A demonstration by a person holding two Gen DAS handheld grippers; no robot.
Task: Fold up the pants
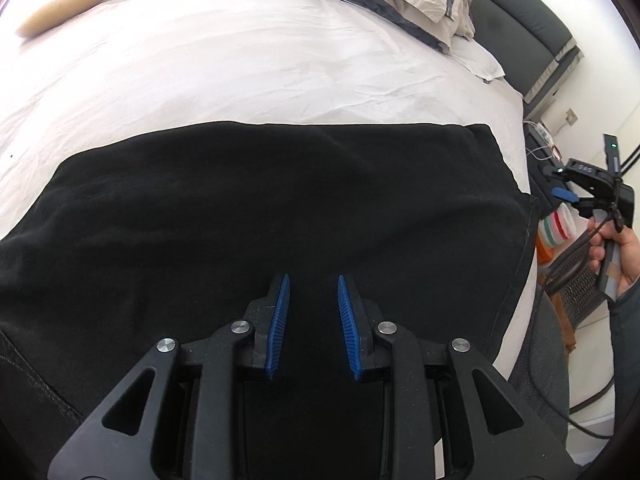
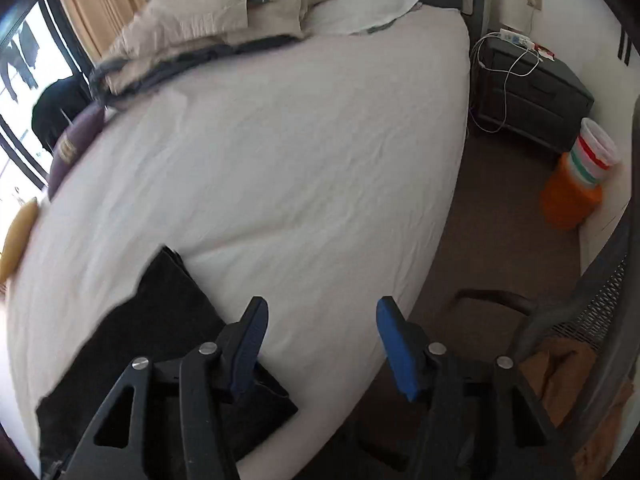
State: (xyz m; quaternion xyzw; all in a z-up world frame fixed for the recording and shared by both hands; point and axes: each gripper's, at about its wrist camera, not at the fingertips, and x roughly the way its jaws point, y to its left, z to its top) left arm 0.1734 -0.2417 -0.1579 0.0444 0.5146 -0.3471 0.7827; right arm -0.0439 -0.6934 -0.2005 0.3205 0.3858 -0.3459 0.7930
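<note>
Black pants lie folded on the white bed, both grippers empty above them.

Dark fabric of the pants (image 1: 256,216) is spread as a broad flat rectangle near the bed's (image 1: 240,72) front edge, its right hem hanging close to the mattress corner. The left gripper (image 1: 311,280) points down over the middle of the cloth, its blue fingers (image 1: 280,320) a narrow gap apart with nothing pinched between them. The right gripper (image 2: 320,312) hangs beside the bed's edge with its fingers well apart and nothing in them, only a corner of the pants (image 2: 160,320) under its left finger. The risk, as I judge it, is a grab that takes only the top layer, peeling the fold open; a pull toward the edge could also drag the slack hem off the mattress toward the chair (image 2: 580,320).
</note>
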